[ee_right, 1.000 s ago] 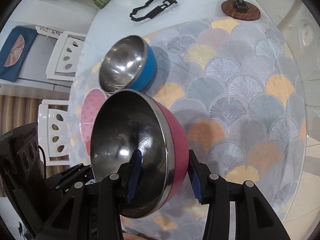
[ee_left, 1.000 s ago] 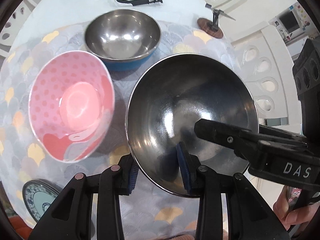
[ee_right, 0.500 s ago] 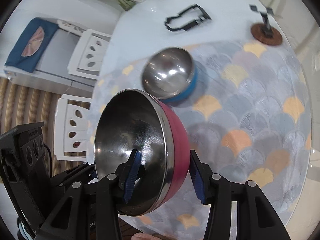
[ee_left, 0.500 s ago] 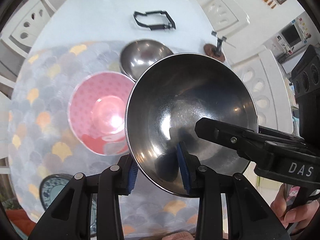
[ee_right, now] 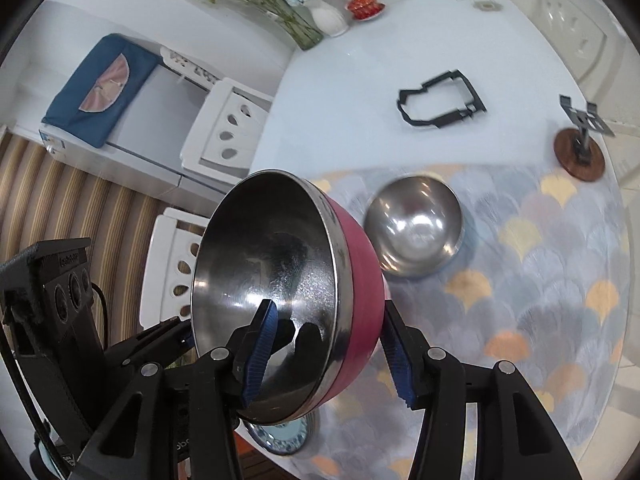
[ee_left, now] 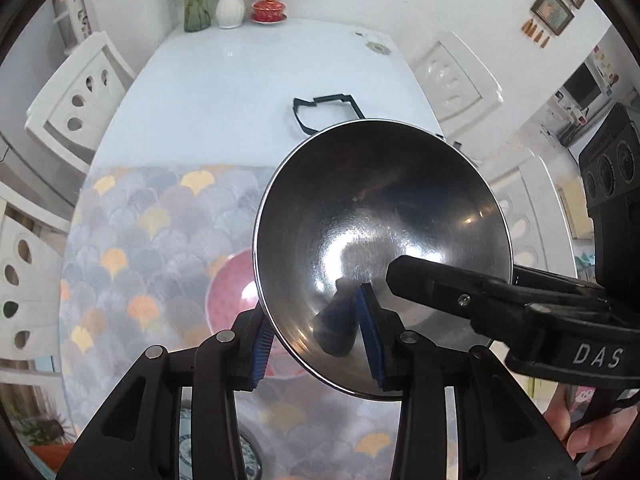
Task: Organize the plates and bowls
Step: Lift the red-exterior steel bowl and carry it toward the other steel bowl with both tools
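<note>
change: we've raised the red steel bowl [ee_right: 280, 296] off the table's near edge | left gripper [ee_left: 316, 336] and right gripper [ee_right: 328, 352] both pinching its rim, jaws slackening slightly | next: nest into blue-sided bowl [ee_right: 414, 226] mid-mat.

Two matte black plastic handheld grippers are showing, each ending in two broad, angular fingers. The left gripper [ee_left: 316, 340] is wearing ribbed blue rubber pads [ee_left: 262, 350] on the inner faces of its fingers, with round silver pivot screws [ee_left: 225, 336] shining on the linkage arms. The right gripper [ee_right: 332, 354] is carrying the same blue pads [ee_right: 260, 356] and silver screws [ee_right: 435, 354]. White letters reading DAS [ee_left: 598, 357] are showing on its body. A black box with three round sockets [ee_left: 610, 160] is sitting at its rear.
</note>
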Available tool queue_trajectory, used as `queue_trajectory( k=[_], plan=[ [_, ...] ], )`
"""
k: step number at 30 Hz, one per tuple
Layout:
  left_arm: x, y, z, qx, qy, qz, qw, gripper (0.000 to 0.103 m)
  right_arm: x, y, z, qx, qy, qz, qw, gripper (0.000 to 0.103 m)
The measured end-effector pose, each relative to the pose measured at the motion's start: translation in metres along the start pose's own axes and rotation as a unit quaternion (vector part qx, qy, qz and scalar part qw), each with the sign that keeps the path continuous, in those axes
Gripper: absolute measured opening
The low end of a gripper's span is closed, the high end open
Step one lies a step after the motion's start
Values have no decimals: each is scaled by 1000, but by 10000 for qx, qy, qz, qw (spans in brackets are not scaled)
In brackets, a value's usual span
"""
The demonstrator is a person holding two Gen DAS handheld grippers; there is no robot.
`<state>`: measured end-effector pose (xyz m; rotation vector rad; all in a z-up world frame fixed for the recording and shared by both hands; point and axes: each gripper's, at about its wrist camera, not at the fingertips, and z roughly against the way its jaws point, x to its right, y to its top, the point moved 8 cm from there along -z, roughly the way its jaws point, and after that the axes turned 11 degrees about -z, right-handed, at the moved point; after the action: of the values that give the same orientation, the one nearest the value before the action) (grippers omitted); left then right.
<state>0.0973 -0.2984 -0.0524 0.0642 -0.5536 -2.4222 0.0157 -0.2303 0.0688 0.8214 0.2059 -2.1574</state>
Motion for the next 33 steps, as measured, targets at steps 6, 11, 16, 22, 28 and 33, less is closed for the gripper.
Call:
queue_trajectory(
  k=[6, 11, 16, 22, 28, 33],
  plan=[
    [-25, -7, -16, -180, 22, 152, 9997, 35, -9, 5, -33, -241, -105, -14, 9997, 52],
    [-43, -17, -33, -354, -15, 299, 9989, 35, -7, 4, -63, -528, -169, -71, 9984, 52],
    [-52, -31, -53, -598, -118, 435, 9972, 35, 0, 1, -91, -795, -307, -130, 9963, 52],
    [-57, -44, -70, -775, -217, 518, 9954, 35, 14, -5, -115, -1036, -449, -261, 9933, 54],
    [-63, -53, -81, -876, -311, 631, 9937, 35, 20, -10, -130, -1168, -542, -312, 9912, 54],
    [-66, -59, -88, -940, -370, 677, 9926, 35, 23, -14, -141, -1257, -634, -362, 9894, 55]
  ],
)
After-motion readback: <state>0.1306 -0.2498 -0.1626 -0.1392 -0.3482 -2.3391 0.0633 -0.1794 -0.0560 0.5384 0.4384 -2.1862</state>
